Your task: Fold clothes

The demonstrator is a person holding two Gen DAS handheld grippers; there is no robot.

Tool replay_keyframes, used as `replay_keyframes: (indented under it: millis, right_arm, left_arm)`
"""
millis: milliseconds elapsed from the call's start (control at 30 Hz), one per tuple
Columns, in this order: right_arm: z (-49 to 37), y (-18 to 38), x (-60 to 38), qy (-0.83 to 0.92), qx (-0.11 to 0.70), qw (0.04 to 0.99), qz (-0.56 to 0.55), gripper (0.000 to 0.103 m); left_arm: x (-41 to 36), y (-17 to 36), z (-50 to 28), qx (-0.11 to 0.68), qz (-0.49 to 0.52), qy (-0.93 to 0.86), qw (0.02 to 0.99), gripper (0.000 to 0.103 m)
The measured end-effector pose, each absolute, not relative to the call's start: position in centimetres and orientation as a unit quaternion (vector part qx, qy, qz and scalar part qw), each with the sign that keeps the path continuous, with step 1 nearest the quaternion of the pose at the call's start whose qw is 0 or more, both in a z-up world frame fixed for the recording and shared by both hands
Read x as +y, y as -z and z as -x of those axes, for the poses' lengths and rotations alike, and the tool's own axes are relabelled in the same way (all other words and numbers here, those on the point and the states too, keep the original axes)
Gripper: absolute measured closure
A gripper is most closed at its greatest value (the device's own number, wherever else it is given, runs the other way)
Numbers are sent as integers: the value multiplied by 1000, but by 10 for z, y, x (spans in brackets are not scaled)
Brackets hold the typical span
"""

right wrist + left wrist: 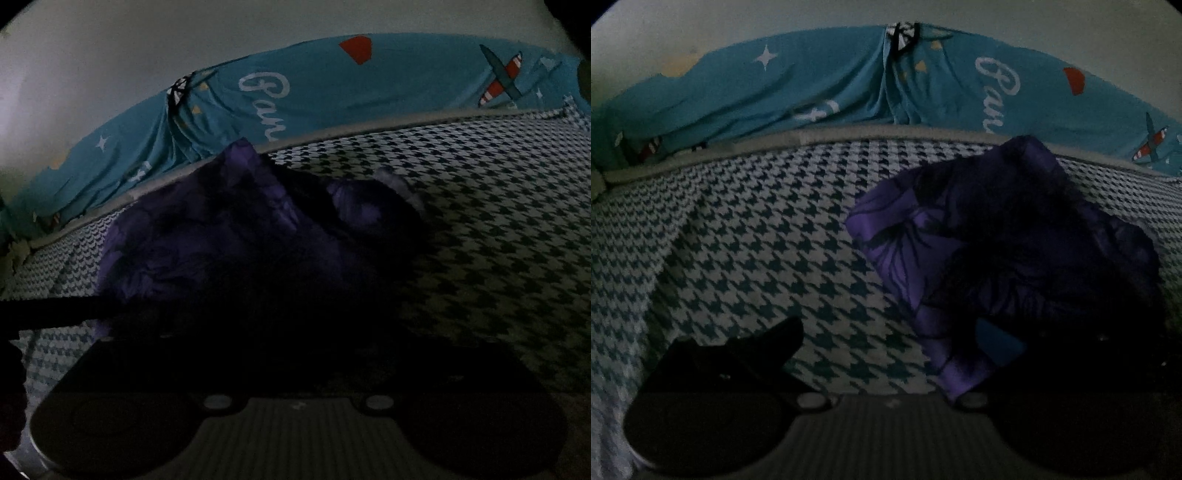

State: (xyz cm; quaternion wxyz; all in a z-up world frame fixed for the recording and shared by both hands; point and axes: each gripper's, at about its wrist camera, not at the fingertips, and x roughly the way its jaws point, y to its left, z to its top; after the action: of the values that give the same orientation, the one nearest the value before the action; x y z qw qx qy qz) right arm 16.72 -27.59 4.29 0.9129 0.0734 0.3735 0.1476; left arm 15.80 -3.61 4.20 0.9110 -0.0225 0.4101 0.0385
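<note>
The left hand-held gripper (pixel 886 350) is nearest in the left wrist view. Its two fingers stand wide apart, and the right finger is lost in the dark under the edge of the purple cloth (pixel 990 251). The right hand-held gripper (pixel 295 354) is too dark to see, so I cannot tell if it is apart, together or clamped on the cloth. The purple cloth lies just past both of them, in a bunched heap on the bed (pixel 738 240), which has a checked cover. The heap is lumpy, not flat and not in a neat square, so it does not look folded now. It looks thin, soft and light, and a bit shiny, so it may slip. It will flop and sag when lifted. A good place to hold it is a loose edge or a corner, like the lighter purple flap on the left of the heap. The bed around the heap is bare, so there is room to spread it out. Farther back hangs a blue sheet (pixel 812 92) with stars, a plane and white writing. Behind that is a pale wall (pixel 110 55). Nothing blocks the way, but the room is very dim.
</note>
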Motion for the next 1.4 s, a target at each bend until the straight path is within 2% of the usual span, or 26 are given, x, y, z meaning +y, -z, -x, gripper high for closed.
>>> replay_keyframes:
  millis: [500,733,1000,1400]
  right_arm:
    - [-166,-63,-318,-155,378,908,-95,11]
    - [-189,-57,-332,-167,396,892,-144,11]
    - [-214,-49,-328,-177,400,886,-152,11]
    - [-244,-32,-330,-180,427,867,-183,11]
  left_arm:
    - [-12,-55,-134,395,26,-7,918,0]
    - [-1,-56,-134,392,46,8,919,0]
    - [8,-51,-147,402,113,24,908,0]
    - [2,-35,-171,399,142,43,905,0]
